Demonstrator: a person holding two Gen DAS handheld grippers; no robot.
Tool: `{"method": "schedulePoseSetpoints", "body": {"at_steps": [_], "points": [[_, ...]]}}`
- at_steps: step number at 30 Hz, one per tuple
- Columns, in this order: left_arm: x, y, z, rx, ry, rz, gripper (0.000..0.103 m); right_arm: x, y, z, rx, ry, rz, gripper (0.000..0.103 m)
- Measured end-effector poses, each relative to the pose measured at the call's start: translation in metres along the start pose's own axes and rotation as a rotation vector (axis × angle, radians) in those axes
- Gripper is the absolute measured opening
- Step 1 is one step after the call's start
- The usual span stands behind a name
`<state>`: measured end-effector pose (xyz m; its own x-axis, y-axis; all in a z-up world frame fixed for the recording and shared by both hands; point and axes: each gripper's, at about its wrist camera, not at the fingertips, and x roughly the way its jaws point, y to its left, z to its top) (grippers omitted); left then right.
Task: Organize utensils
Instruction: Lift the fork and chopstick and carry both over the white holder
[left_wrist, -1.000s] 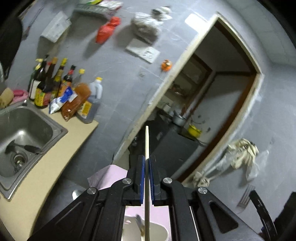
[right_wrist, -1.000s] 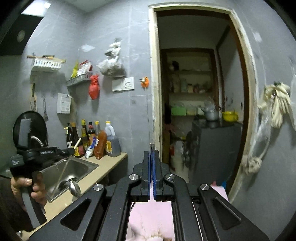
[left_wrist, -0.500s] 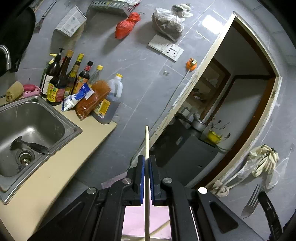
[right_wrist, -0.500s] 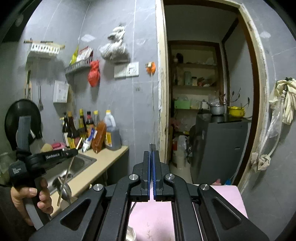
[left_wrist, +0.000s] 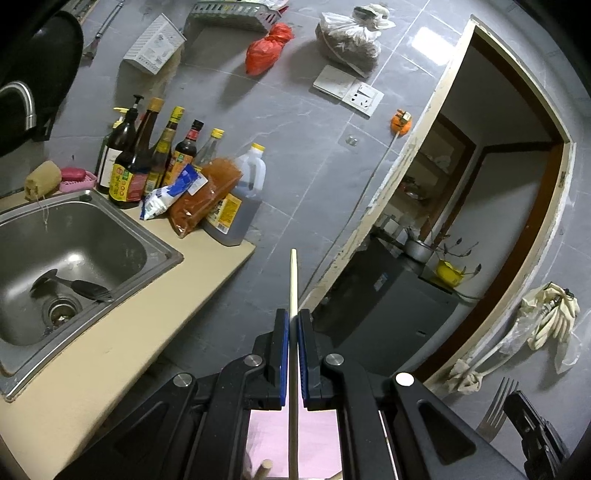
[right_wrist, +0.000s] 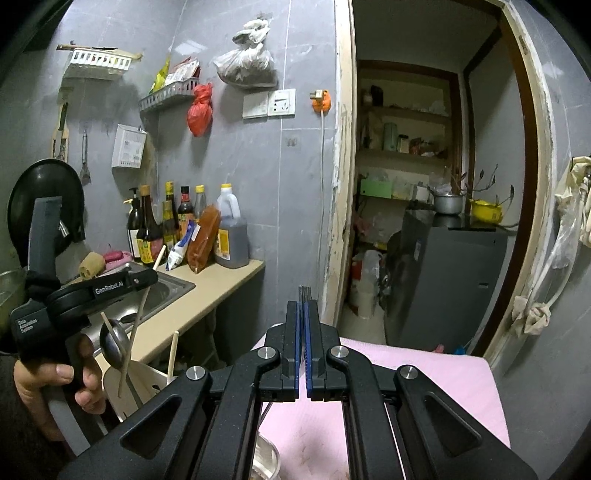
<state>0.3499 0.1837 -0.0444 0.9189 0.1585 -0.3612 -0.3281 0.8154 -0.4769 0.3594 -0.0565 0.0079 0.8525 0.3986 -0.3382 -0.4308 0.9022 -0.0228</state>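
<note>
My left gripper (left_wrist: 293, 314) is shut on a pale wooden chopstick (left_wrist: 293, 280) that stands up between its blue pads and runs down past them. In the right wrist view a hand holds that left gripper (right_wrist: 146, 282) at the left, the chopstick (right_wrist: 138, 317) slanting down into a cream utensil holder (right_wrist: 147, 380). The holder also has a metal spoon (right_wrist: 114, 345) and two more chopsticks (right_wrist: 172, 352). My right gripper (right_wrist: 303, 301) is shut on a thin dark edge. The left wrist view shows this to be a fork (left_wrist: 496, 406) at the lower right.
A pink mat (right_wrist: 424, 376) lies below both grippers. At the left, a beige counter (left_wrist: 110, 343) holds a steel sink (left_wrist: 85, 236) with a dark spatula, and bottles (left_wrist: 155, 162) line the wall. A doorway (right_wrist: 424, 184) with a grey cabinet is ahead.
Both grippers have sunk and tipped down. The left gripper with its chopstick has come lower, over the utensil holder, which has risen into the right wrist view. Both stay shut.
</note>
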Motion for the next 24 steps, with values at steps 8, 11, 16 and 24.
{"method": "schedulePoseSetpoints", "body": {"at_steps": [8, 11, 16, 24], "points": [[0.002, -0.007, -0.008, 0.045, -0.003, -0.001, 0.005, 0.005, -0.002, -0.004, 0.004, 0.016, 0.006, 0.002], [0.0, -0.009, -0.011, 0.064, -0.002, -0.006, 0.005, 0.005, -0.003, -0.004, 0.005, 0.016, 0.007, 0.002], [-0.005, -0.011, -0.016, 0.099, 0.0, -0.002, 0.005, 0.006, -0.002, -0.006, 0.007, 0.02, 0.01, 0.002], [-0.01, -0.012, -0.02, 0.106, -0.003, -0.008, 0.005, 0.001, 0.004, -0.01, -0.019, 0.02, -0.002, 0.002]]}}
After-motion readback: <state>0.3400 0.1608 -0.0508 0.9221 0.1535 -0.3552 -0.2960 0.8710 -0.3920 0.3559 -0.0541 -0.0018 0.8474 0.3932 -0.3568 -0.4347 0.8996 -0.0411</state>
